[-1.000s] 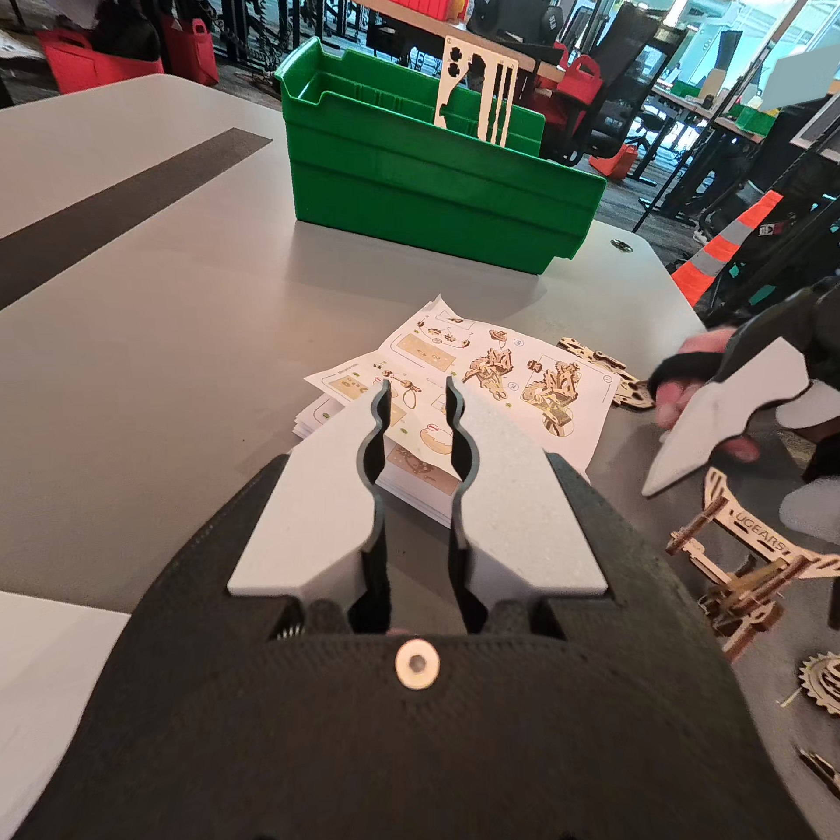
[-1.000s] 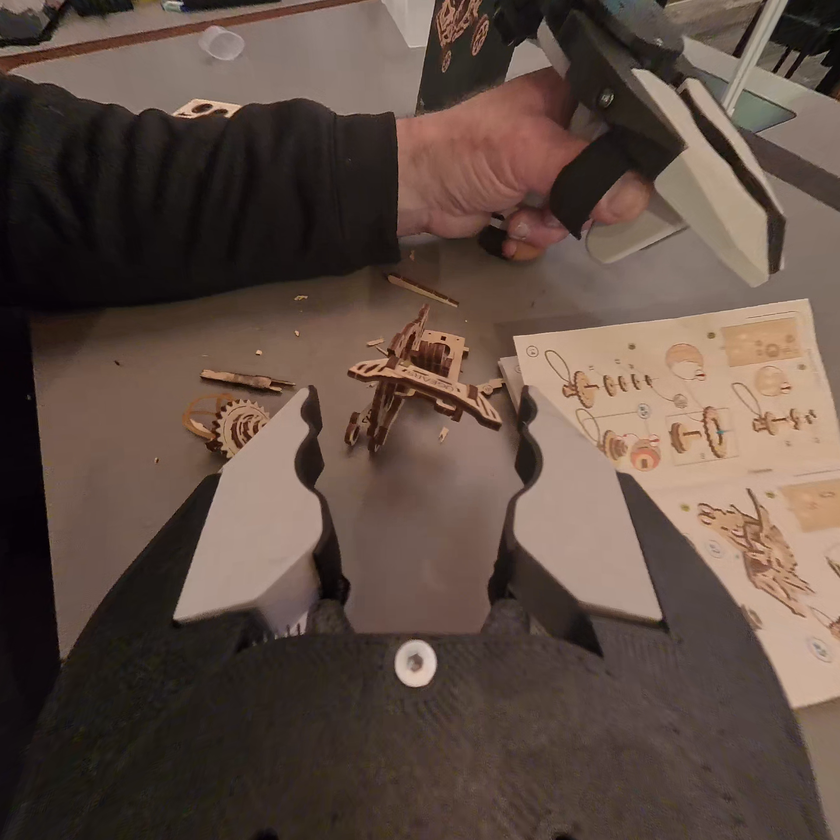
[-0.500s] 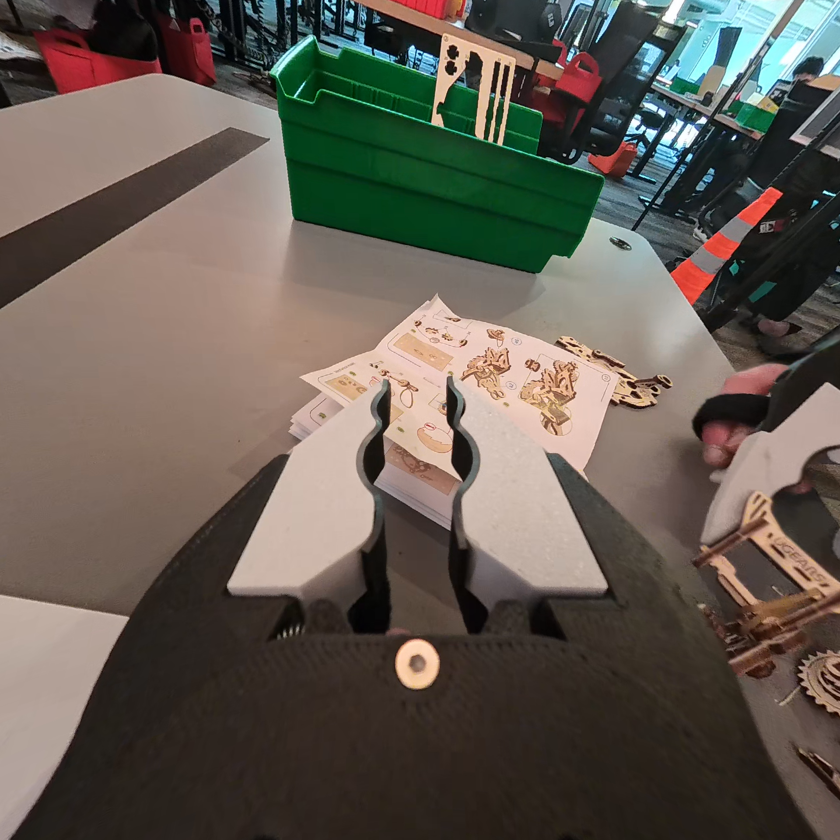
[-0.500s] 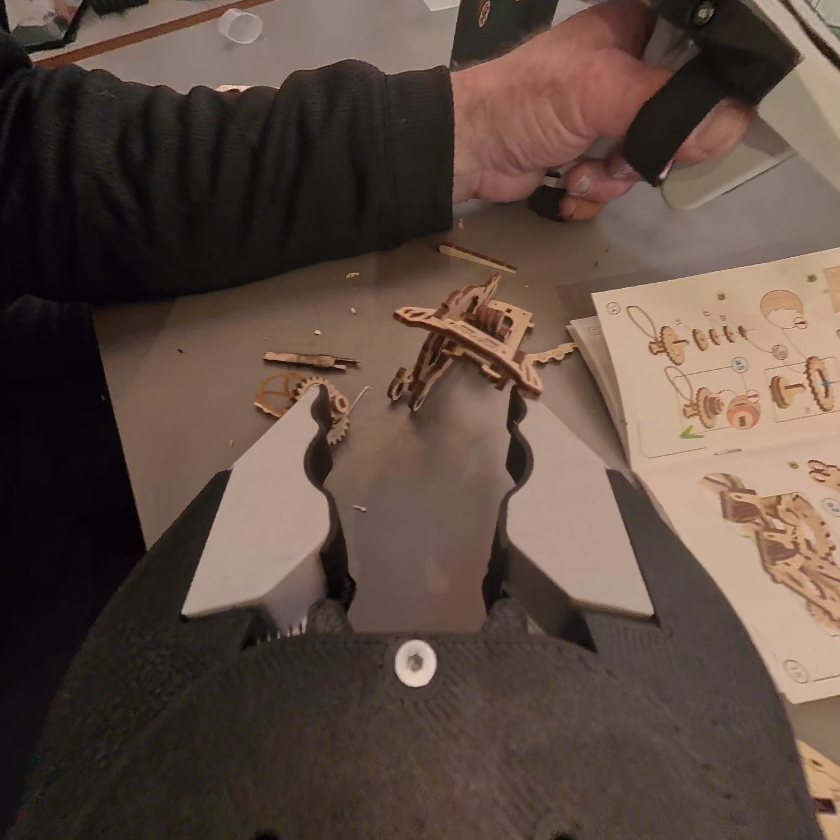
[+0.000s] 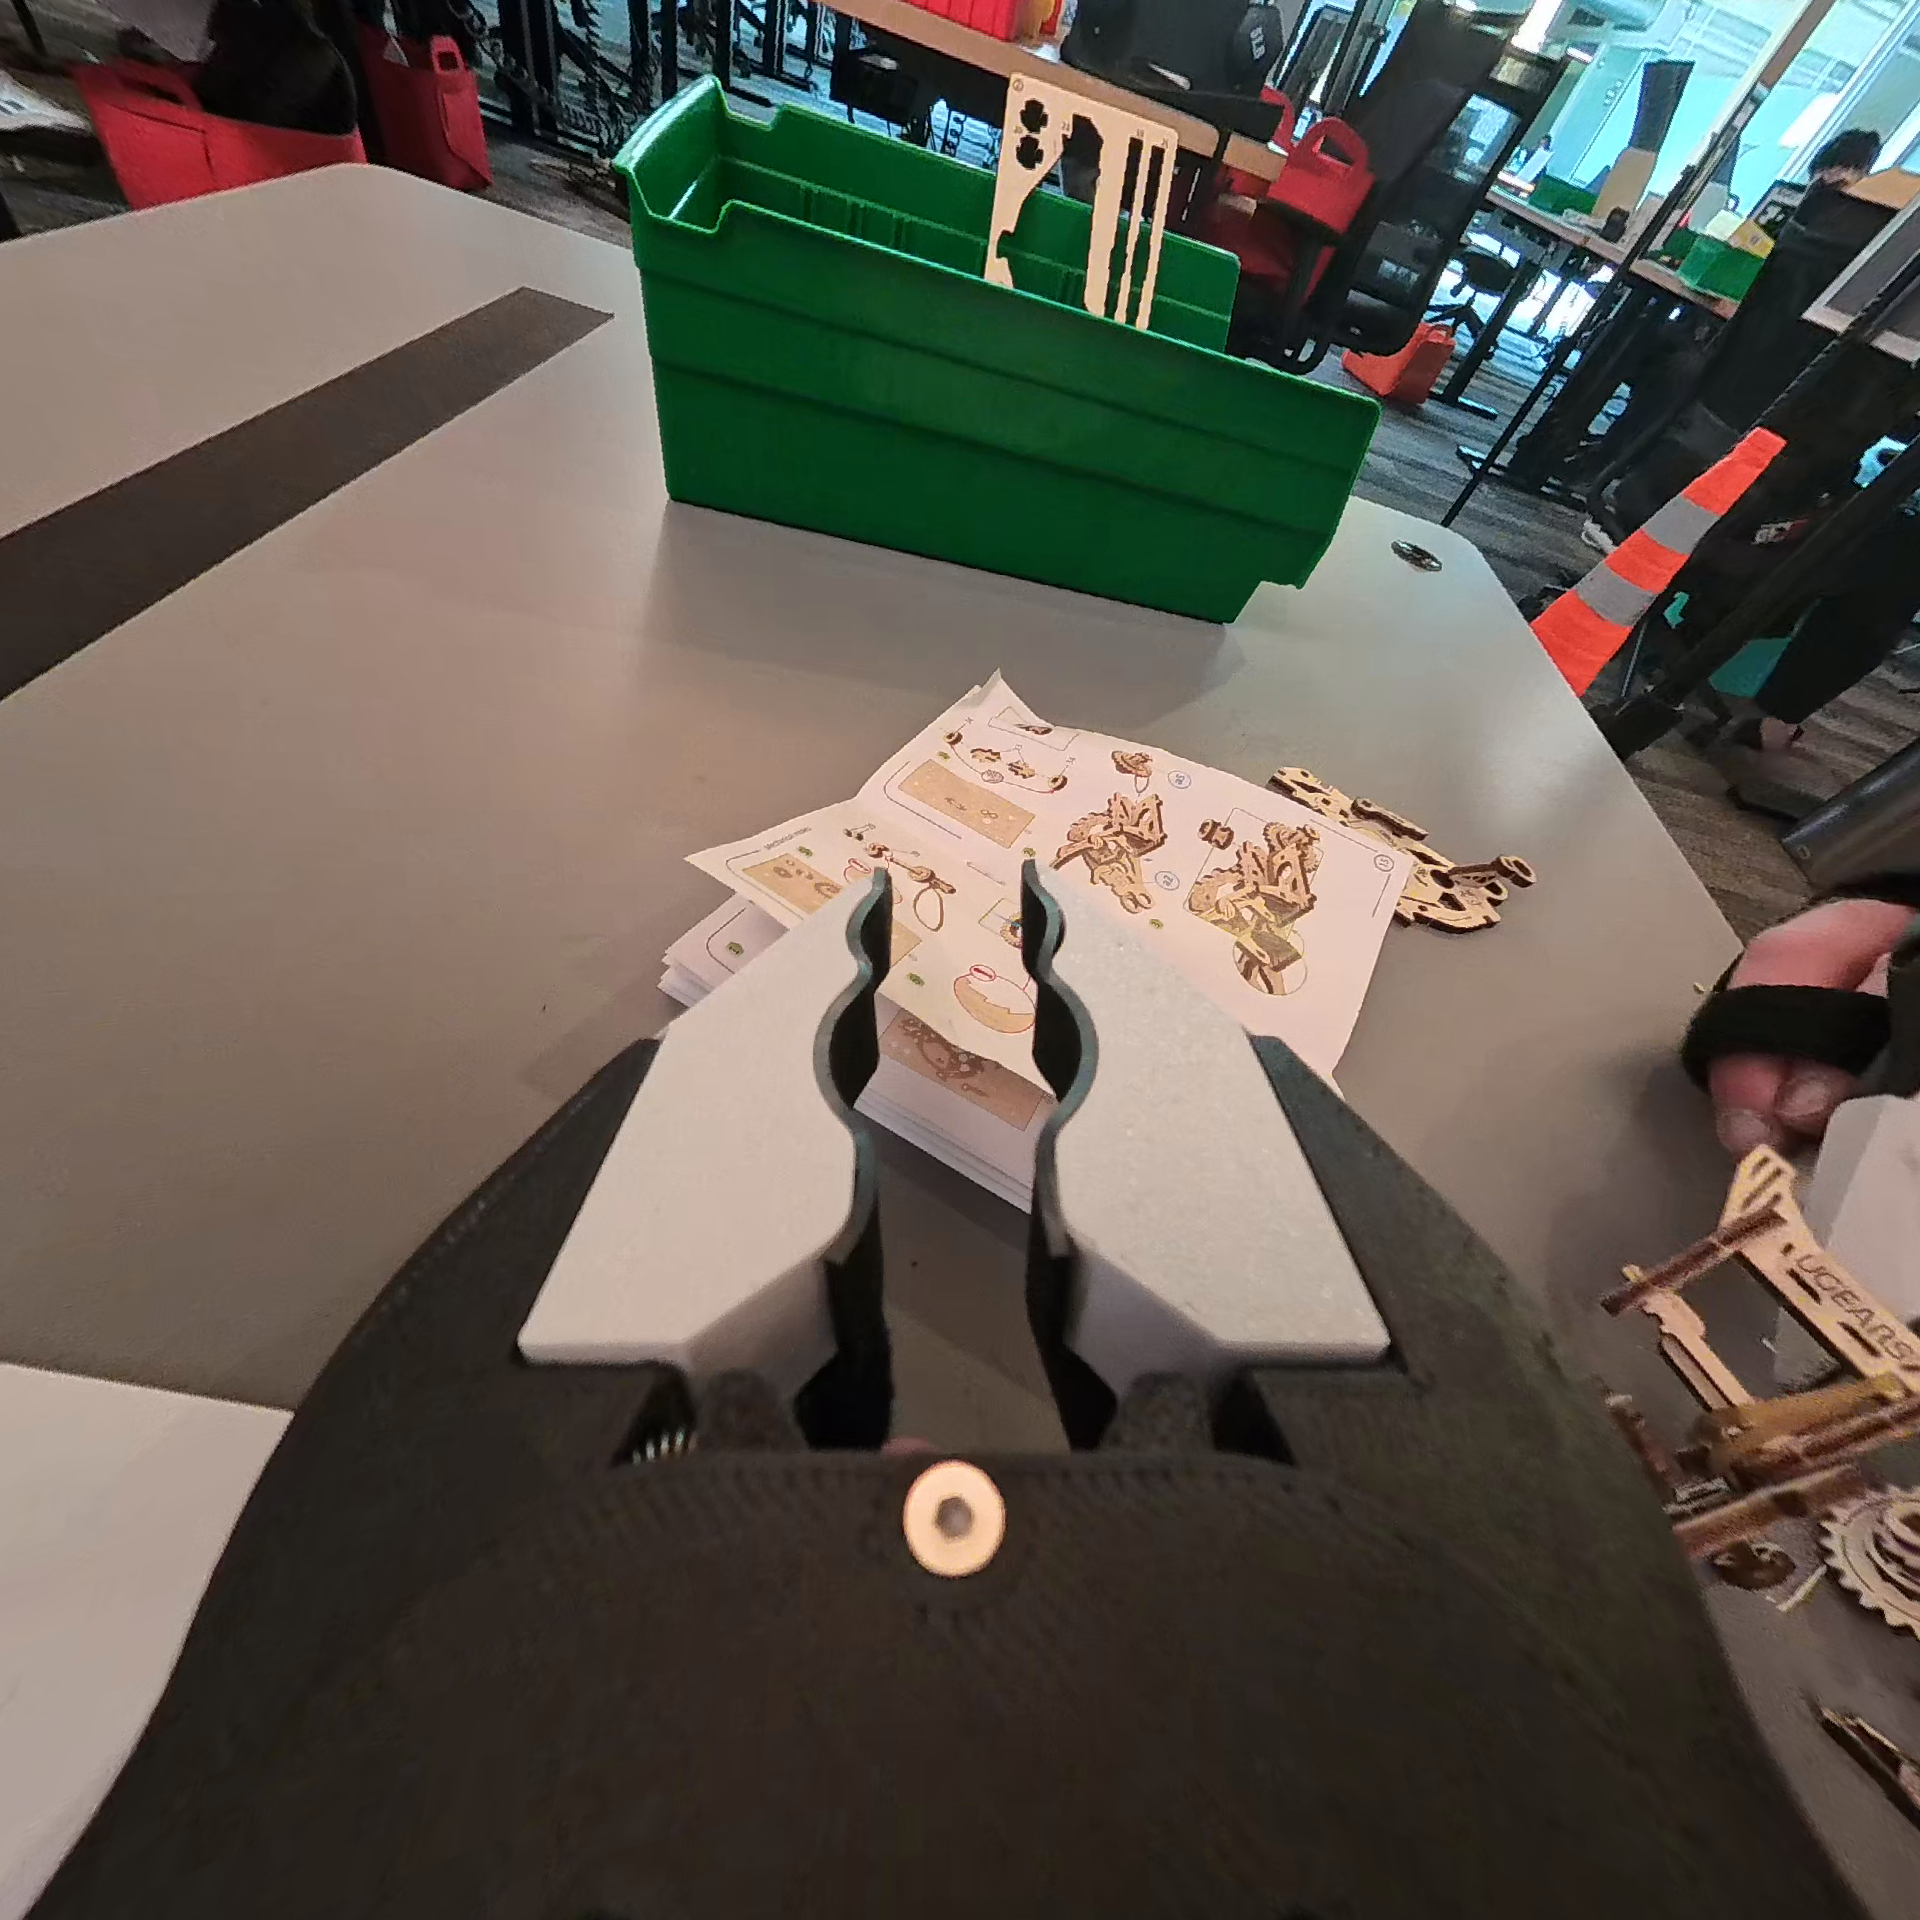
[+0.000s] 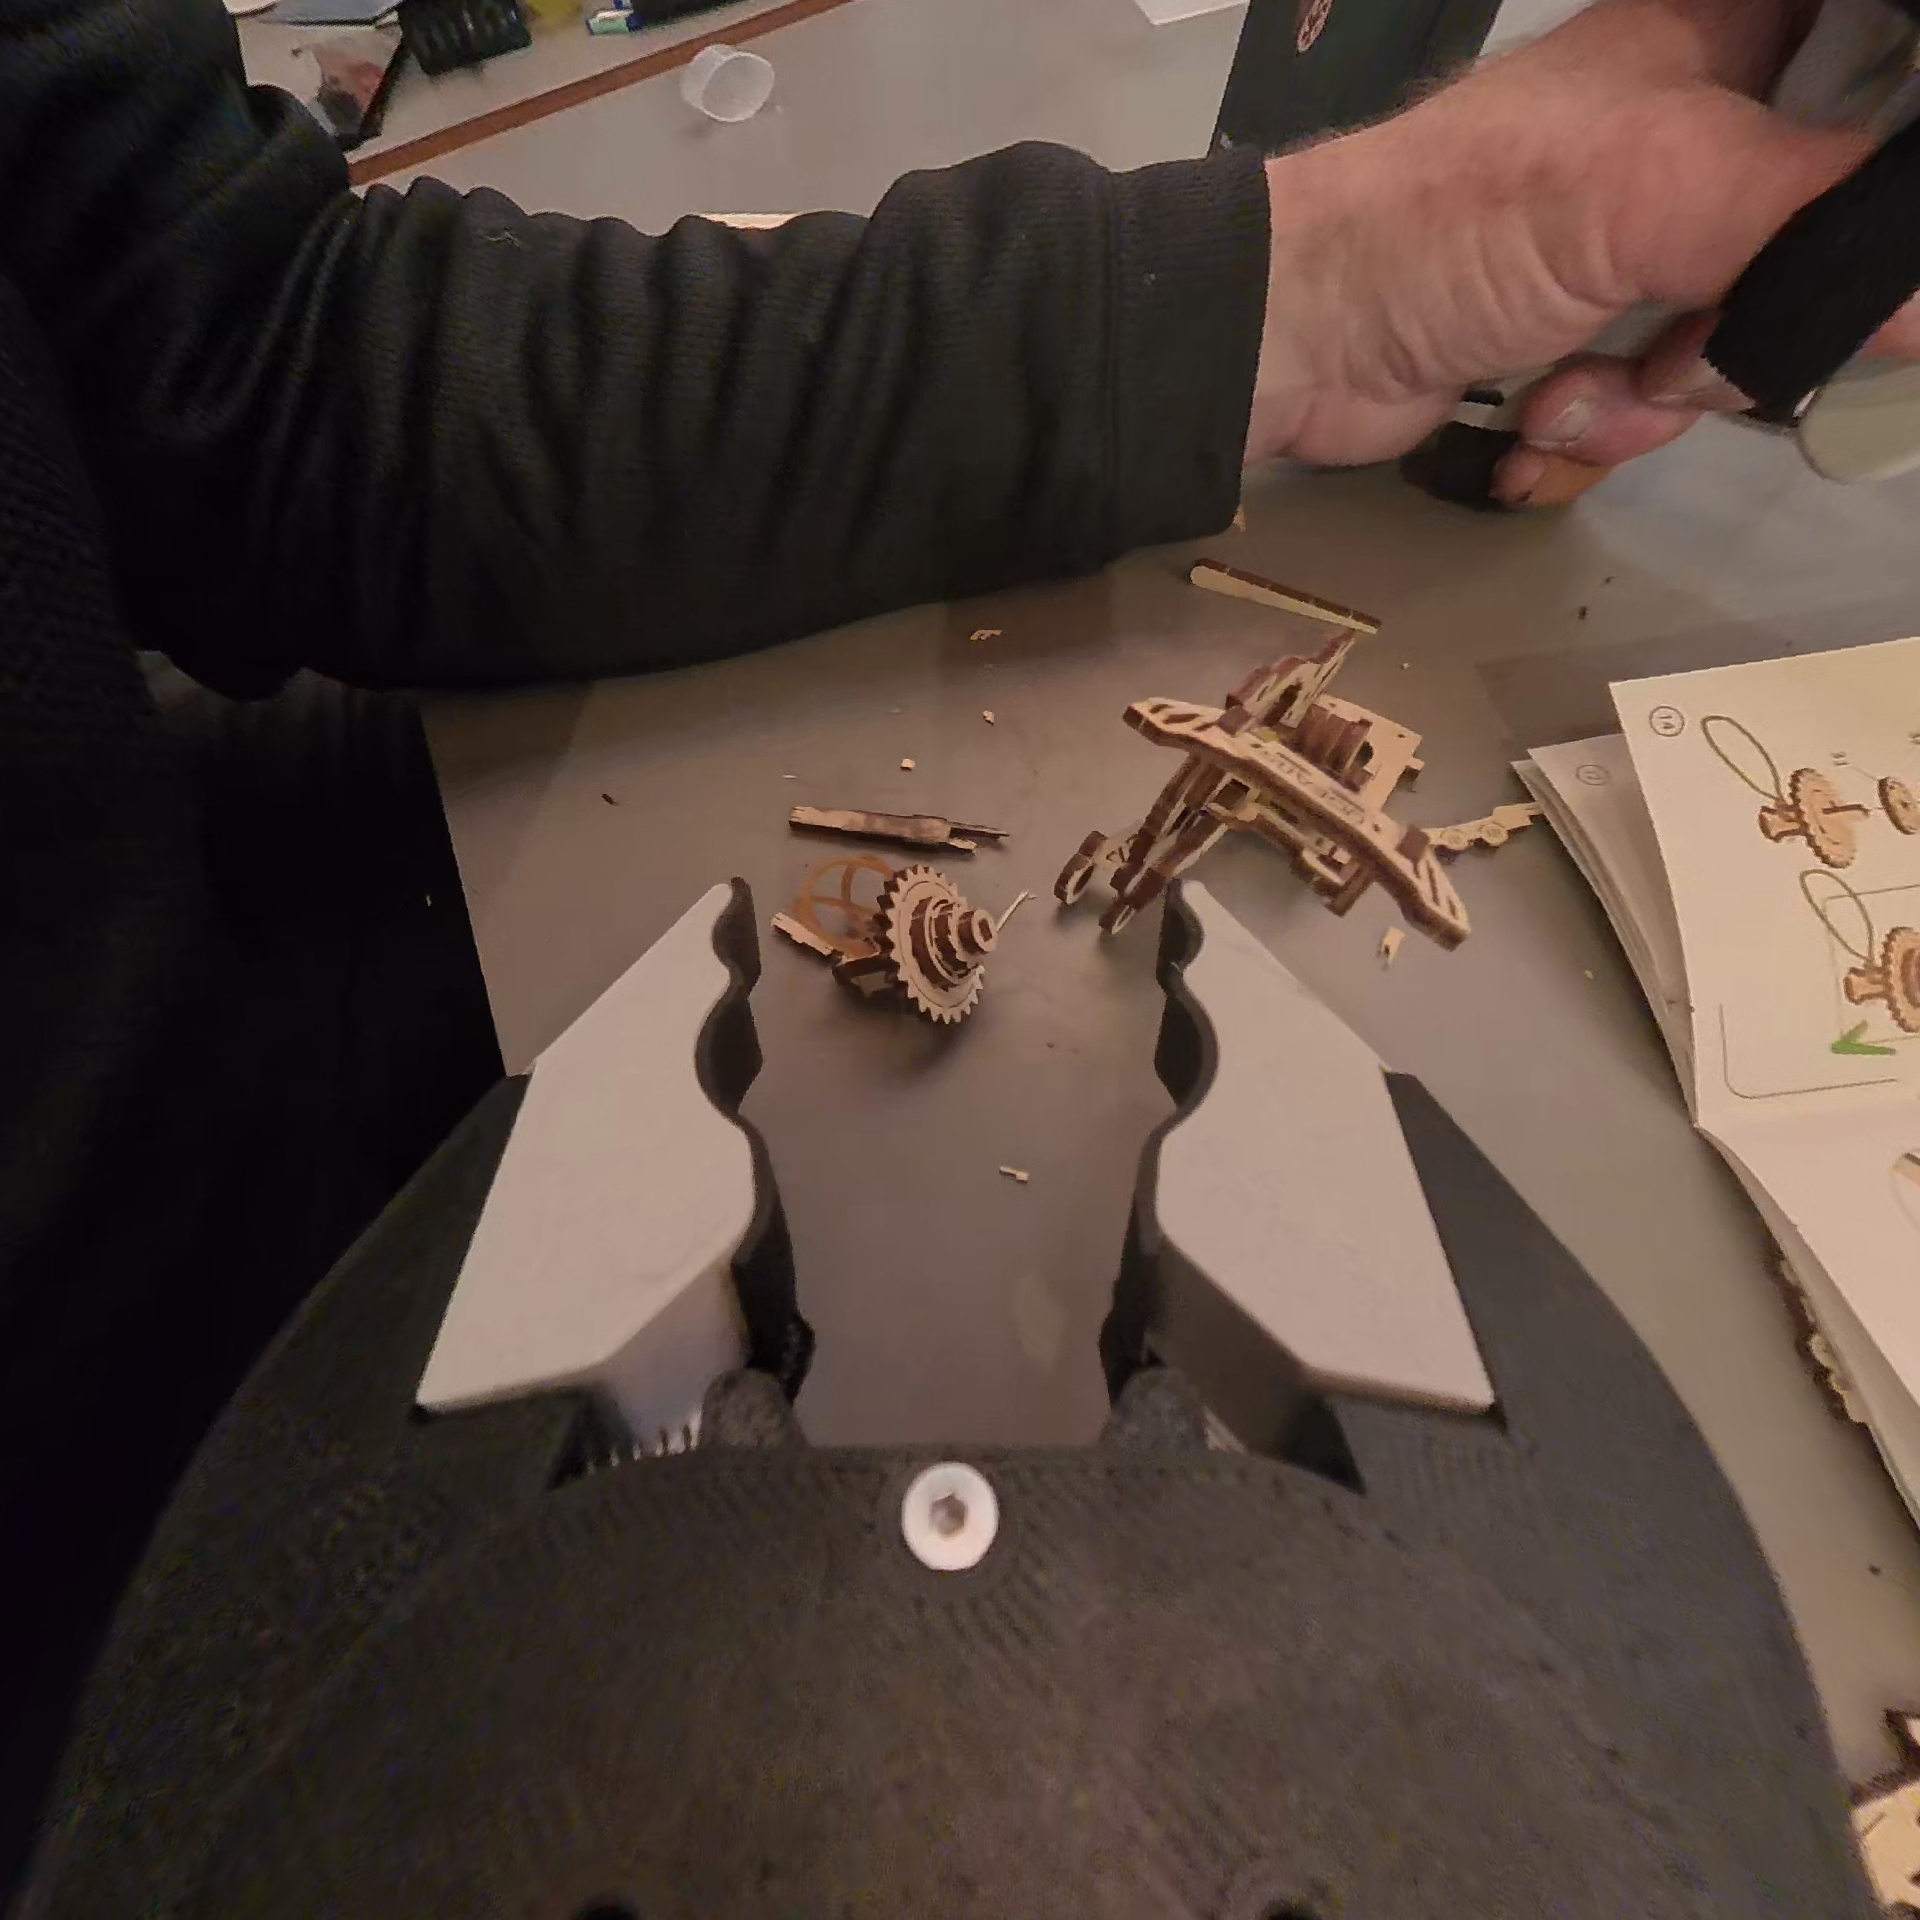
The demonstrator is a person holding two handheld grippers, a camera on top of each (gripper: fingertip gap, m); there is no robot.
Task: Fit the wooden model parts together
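A: Logging surface: grey table [image 5: 343, 727] with a dark stripe, green bin [image 5: 966, 416] at the far side, instruction sheets [image 5: 1049, 894] mid-table; workshop with chairs and an orange cone [image 5: 1652, 561] behind

B: Grippers?

A: Left gripper [image 5: 954, 883] empty, fingers a narrow gap apart, above the sheets. Right gripper [image 6: 954, 909] spread wide, empty

B: Parts?

A: Gear piece [image 6: 930, 951] on the table between the right fingertips, not touched. Wooden model [image 6: 1288, 795] just beyond the right-hand fingertip, beside the sheets
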